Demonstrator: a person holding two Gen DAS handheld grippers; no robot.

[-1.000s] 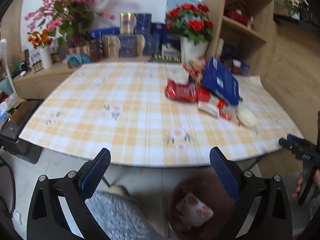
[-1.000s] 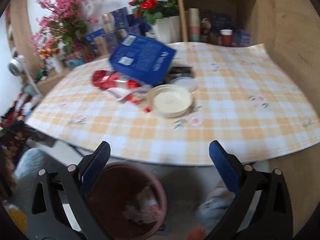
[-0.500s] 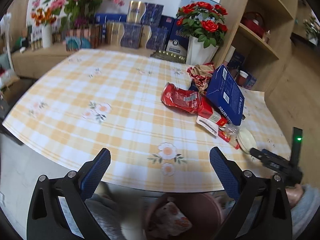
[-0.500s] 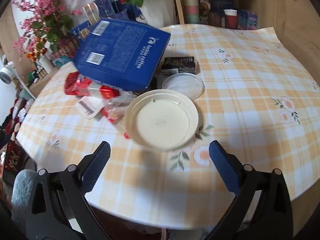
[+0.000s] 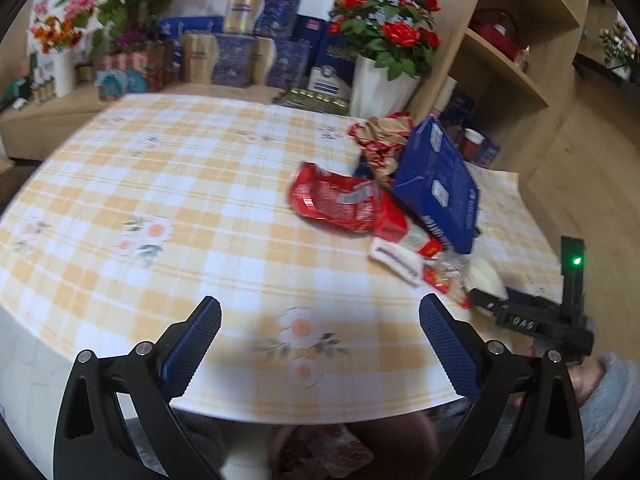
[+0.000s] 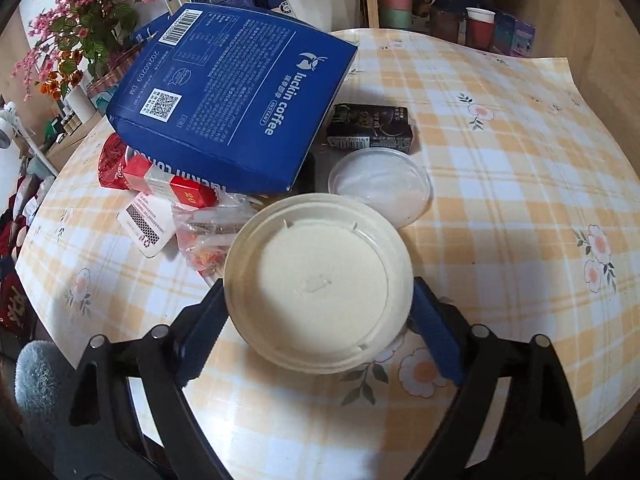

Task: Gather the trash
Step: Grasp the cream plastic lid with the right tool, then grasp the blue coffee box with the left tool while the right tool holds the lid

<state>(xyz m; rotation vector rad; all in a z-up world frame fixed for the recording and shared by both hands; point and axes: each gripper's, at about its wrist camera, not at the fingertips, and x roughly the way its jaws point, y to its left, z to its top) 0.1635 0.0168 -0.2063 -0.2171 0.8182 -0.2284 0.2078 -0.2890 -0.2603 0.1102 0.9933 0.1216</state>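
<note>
A white round bowl (image 6: pixel 320 284) lies on the checked tablecloth (image 6: pixel 500 200) near its front edge. My right gripper (image 6: pixel 318 300) straddles it and its jaws are closing; the blue pads sit right beside the bowl's two sides under its rim, and no firm squeeze shows. Behind the bowl lie a clear lid (image 6: pixel 380 184), a dark small carton (image 6: pixel 370 126), a blue coffee box (image 6: pixel 232 92) and red wrappers (image 5: pixel 332 200). My left gripper (image 5: pixel 320 328) hangs open and empty over the table's near edge, left of the pile. A brown bin (image 5: pixel 400 436) with wrappers in it stands below that edge.
Flower vases (image 5: pixel 380 84) and stacked boxes (image 5: pixel 256 56) line the back of the table. A wooden shelf unit (image 5: pixel 508 40) stands at the right. A person's grey sleeve (image 5: pixel 608 408) shows by the right gripper. The tablecloth's left half holds nothing.
Both grippers moved in over the table. The right one dropped down around the white bowl and its jaws narrowed. The bin slid almost out of both views.
</note>
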